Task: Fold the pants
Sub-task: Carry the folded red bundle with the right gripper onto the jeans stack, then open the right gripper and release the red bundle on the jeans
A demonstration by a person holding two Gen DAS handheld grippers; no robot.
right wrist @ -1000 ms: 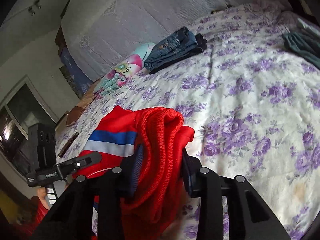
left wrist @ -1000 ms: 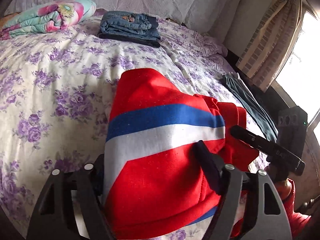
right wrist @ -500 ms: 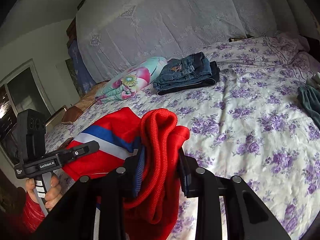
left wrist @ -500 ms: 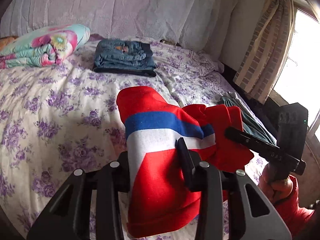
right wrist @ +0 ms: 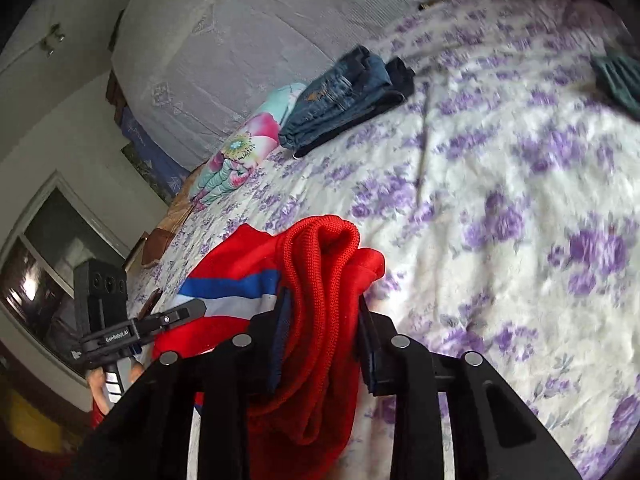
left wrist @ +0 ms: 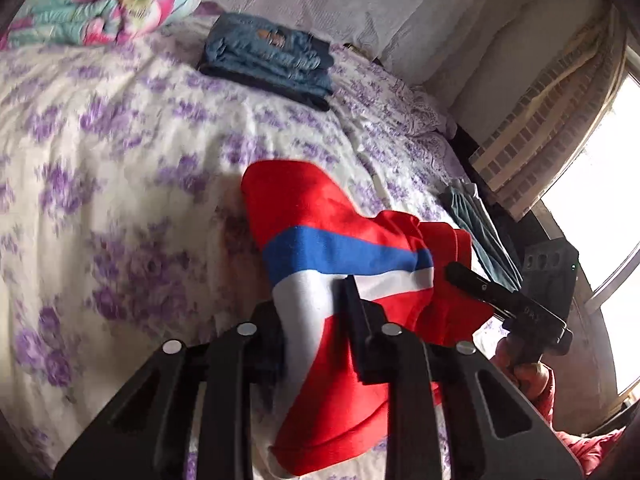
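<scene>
Red pants point(left wrist: 320, 208) with a blue and a white stripe hang bunched between both grippers above the purple-flowered bedspread point(left wrist: 120, 168). My left gripper point(left wrist: 312, 300) is shut on the striped part of the cloth. My right gripper point(right wrist: 322, 312) is shut on the red ribbed waistband point(right wrist: 316, 264). The right gripper also shows at the right of the left wrist view point(left wrist: 492, 292). The left gripper shows at the left of the right wrist view point(right wrist: 176, 316). The pants' lower part hangs below the fingers, out of sight.
Folded blue jeans point(left wrist: 272, 60) lie stacked at the far side of the bed. A rolled floral blanket point(left wrist: 100, 8) lies far left. A grey-green garment point(left wrist: 476, 224) lies at the bed's right edge by the curtain point(left wrist: 552, 104) and window.
Both grippers lifted the pants off the bed, then tipped back down toward it. The cloth stays gripped in both and hangs more bunched than a second ago.
</scene>
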